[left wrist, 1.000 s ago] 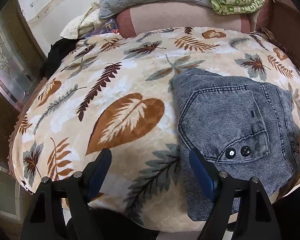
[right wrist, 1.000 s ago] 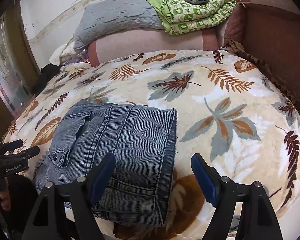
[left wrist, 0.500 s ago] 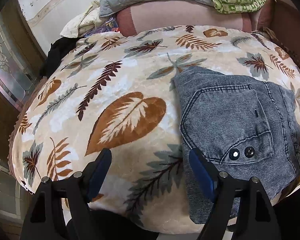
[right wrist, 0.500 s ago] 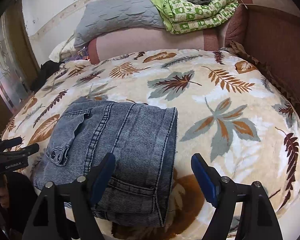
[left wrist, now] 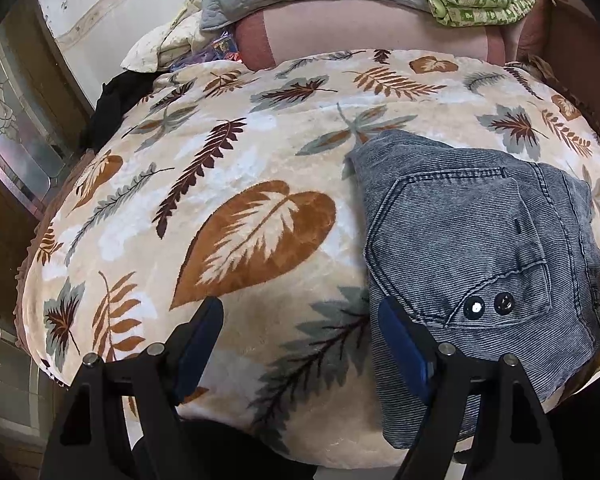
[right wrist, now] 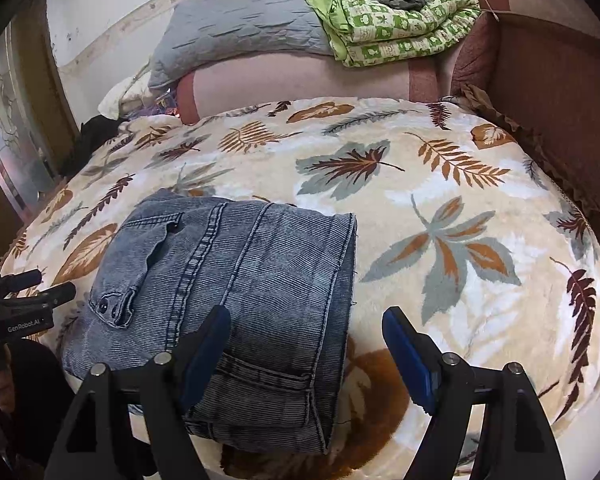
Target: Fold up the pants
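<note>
A pair of blue-grey denim pants (left wrist: 472,248) (right wrist: 236,280) lies folded into a compact bundle near the front edge of a bed covered by a leaf-print blanket (left wrist: 236,216) (right wrist: 440,216). A back pocket with two dark snaps faces up. My left gripper (left wrist: 300,332) hangs open above the blanket just left of the bundle, nothing between its blue pads. My right gripper (right wrist: 306,344) is open too, over the bundle's right edge, its left finger (right wrist: 204,344) above the denim without gripping it. The left gripper (right wrist: 32,288) also shows at the left edge of the right wrist view.
At the head of the bed lie a grey quilted pillow (right wrist: 240,28), a pink bolster (right wrist: 300,80) and a folded green patterned blanket (right wrist: 400,24). A brown upholstered side panel (right wrist: 552,92) runs along the right. Dark clothing (left wrist: 116,104) sits at the far left, by a wooden glass door (left wrist: 12,128).
</note>
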A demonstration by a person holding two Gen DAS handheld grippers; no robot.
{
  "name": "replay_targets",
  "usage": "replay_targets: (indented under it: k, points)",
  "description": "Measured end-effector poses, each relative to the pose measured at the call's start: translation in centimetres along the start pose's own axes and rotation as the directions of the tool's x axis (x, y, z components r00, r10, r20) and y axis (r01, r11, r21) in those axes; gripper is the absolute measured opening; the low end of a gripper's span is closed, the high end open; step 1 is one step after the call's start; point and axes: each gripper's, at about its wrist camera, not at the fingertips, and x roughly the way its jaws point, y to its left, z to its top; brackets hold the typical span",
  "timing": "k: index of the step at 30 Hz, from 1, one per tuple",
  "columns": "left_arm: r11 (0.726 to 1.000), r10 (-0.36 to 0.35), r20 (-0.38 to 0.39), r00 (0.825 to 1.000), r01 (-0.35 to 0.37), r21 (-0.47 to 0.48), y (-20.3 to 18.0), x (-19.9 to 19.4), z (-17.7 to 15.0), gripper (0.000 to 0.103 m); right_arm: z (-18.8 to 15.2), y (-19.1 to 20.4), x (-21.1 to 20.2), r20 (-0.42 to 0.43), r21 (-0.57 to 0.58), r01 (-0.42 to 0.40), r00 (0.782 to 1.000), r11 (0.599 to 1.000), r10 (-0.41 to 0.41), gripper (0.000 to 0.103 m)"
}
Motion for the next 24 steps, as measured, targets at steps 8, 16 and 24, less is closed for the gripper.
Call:
replay_targets:
  k: [8,16,24]
  points:
    - [1.0,0.0,-0.005,1.0,0.0,0.0,0.03,0.17,-0.15,0.08,-0.1,0.3,0.17,-0.004,-0.019,0.011,1.0,1.0,-0.011,0.081]
    - [1.0,0.0,-0.007,1.0,0.0,0.001,-0.06,0.19,-0.12,0.08,-0.08,0.49,0.33,-0.01,-0.025,0.014,1.0,1.0,-0.014,0.081]
    - [1.0,0.002,-0.008,1.0,-0.002,0.009,-0.13,0.29,0.0,0.08,-0.1,0.48,0.36,-0.013,-0.032,0.013,1.0,0.999,-0.014,0.081]
